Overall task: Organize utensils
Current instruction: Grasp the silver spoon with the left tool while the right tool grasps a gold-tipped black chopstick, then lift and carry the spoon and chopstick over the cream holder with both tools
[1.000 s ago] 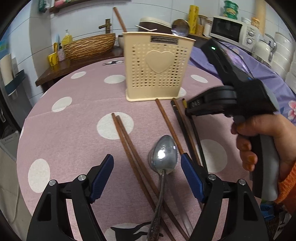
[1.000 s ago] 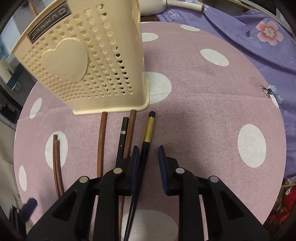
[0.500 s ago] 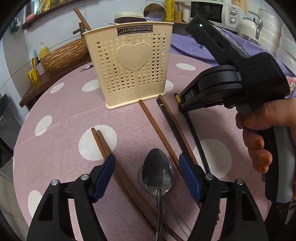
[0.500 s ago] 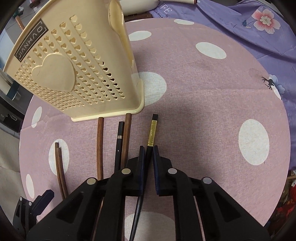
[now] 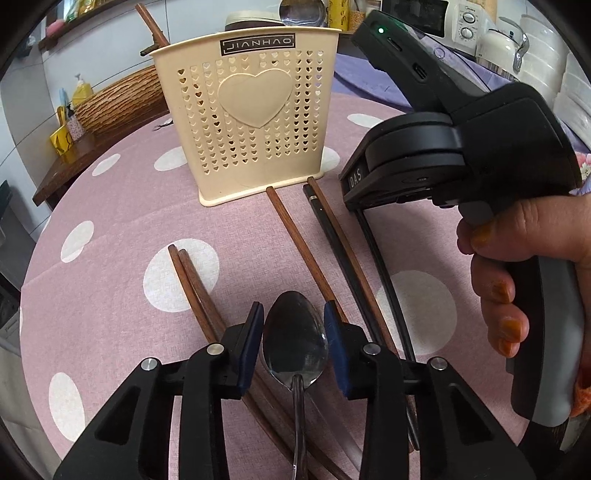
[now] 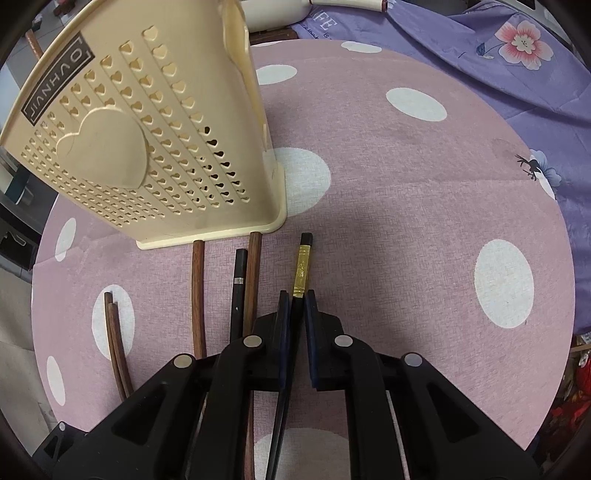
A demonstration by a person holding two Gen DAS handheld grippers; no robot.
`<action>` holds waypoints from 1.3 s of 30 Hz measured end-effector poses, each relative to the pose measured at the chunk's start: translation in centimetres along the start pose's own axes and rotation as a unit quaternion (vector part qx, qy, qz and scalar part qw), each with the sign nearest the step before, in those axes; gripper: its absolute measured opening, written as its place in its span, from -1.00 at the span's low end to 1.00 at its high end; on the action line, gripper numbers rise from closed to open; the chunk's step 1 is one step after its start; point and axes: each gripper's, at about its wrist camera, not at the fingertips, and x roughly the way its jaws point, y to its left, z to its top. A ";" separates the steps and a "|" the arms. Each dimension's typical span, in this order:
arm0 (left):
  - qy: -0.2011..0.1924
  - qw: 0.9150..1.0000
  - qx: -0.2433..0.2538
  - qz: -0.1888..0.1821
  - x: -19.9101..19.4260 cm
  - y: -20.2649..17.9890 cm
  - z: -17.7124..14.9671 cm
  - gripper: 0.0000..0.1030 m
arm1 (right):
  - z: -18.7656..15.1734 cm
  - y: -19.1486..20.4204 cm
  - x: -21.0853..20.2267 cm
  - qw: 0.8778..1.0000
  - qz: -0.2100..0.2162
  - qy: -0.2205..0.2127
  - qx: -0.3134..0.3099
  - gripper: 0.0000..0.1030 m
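A steel spoon (image 5: 295,339) lies on the pink dotted tablecloth (image 5: 110,206), bowl pointing toward the cream perforated utensil holder (image 5: 251,122). My left gripper (image 5: 293,310) is closing, and its blue pads touch both sides of the spoon's bowl. My right gripper (image 6: 297,297) is shut on a black chopstick with a gold band (image 6: 302,269), which lies flat just right of the holder (image 6: 147,140). Between the two grippers lie a brown chopstick (image 6: 198,288), a black one with a silver band (image 6: 239,280) and another brown one (image 6: 254,277). A brown pair (image 5: 192,280) lies left of the spoon.
A person's hand (image 5: 517,251) holds the right gripper's handle close on the right in the left wrist view. A purple floral cloth (image 6: 517,74) lies beyond the table's far edge. A wicker basket (image 5: 122,99) and bottles stand on a side counter; a microwave (image 5: 454,18) sits behind.
My left gripper moved closer to the holder and its jaws narrowed from wide apart to the spoon's bowl. The right jaws shut on the black chopstick and stayed in place.
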 end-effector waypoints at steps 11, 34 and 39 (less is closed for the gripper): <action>-0.052 0.998 -0.033 -0.008 -3.6 1.1 0.7 -0.37 | -0.7 -2.6 -1.7 0.996 0.068 -0.032 0.039 -0.84; -0.152 0.986 -0.064 -0.008 -12.8 2.0 0.5 -0.39 | -7.3 -4.5 -17.9 0.952 0.205 -0.209 -0.091 -0.85; -0.163 0.984 -0.066 -0.006 -13.6 2.1 0.7 -0.39 | -7.7 -4.3 -20.1 0.943 0.207 -0.236 -0.110 -0.86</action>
